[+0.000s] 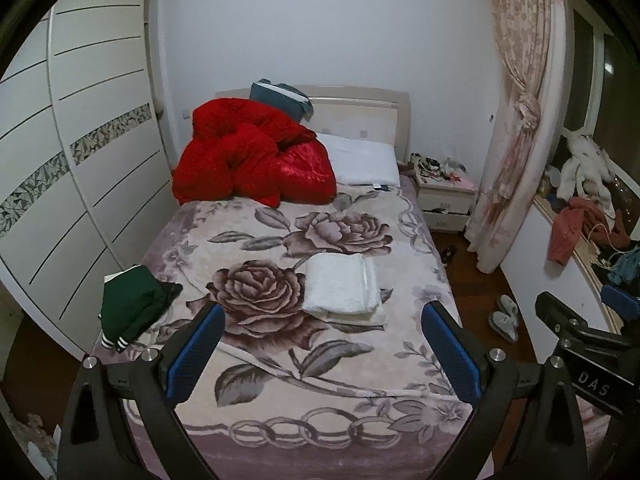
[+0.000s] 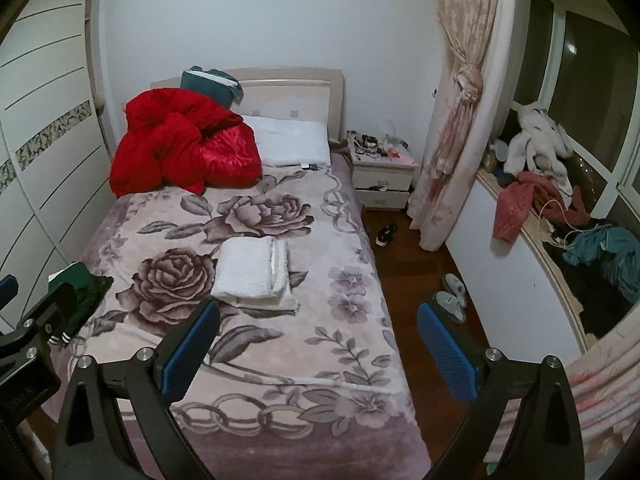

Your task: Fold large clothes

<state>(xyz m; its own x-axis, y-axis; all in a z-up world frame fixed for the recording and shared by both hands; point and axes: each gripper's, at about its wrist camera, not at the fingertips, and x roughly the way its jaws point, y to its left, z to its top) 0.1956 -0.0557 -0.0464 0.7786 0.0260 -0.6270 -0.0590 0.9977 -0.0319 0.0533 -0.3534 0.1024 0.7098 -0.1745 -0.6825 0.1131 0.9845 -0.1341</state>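
Here we hold both tongs above the foot of the bed (image 1: 256, 408), each spread wide and empty: the left tongs (image 1: 324, 354) over the rose-patterned blanket (image 1: 280, 248), the right tongs (image 2: 318, 350) over the bed's right edge and the wooden floor (image 2: 404, 272). A folded white garment (image 1: 340, 286) lies flat in the middle of the blanket. A dark green garment (image 1: 130, 304) sits crumpled at the bed's left edge. A red quilt (image 1: 248, 156) is heaped beside the white pillow (image 1: 364, 158) near the headboard.
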